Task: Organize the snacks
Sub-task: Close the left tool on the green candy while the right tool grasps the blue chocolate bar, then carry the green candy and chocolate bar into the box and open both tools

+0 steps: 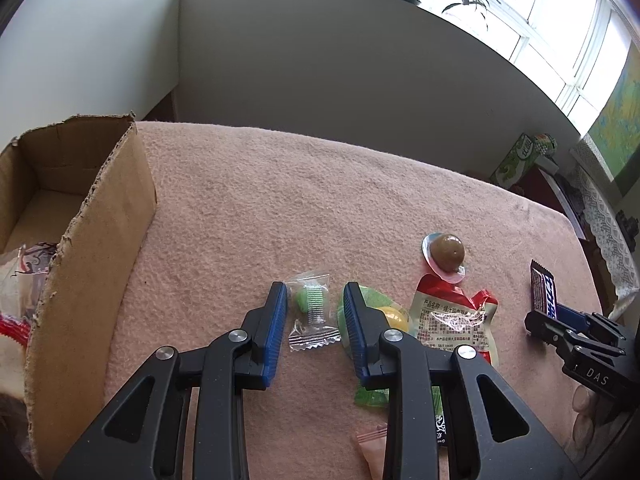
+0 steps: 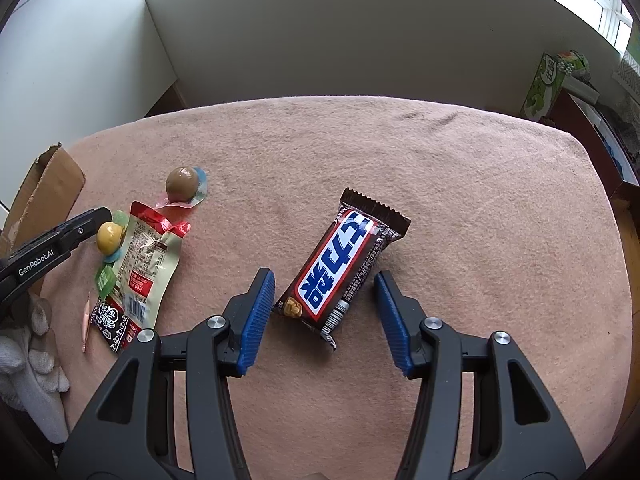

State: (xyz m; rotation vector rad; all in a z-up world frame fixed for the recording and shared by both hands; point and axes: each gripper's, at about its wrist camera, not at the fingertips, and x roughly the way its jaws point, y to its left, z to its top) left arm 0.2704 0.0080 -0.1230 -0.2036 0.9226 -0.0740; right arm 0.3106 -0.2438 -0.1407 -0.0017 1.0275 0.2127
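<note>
Right gripper (image 2: 325, 312), jaws spread, straddles the near end of the dark-brown foil-wrapped chocolate bar (image 2: 340, 266) (light, stiff, slippery wrapper; best pinched across its middle).

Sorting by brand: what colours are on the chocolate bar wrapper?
The chocolate bar is dark brown with blue lettering on white, edged red; clearest in the right wrist view.

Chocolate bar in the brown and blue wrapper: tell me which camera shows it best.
The right wrist view: the chocolate bar lies whole and close between the open right gripper fingers, label readable. The left wrist view shows it small at the right edge, its near end hidden behind that gripper.
</note>
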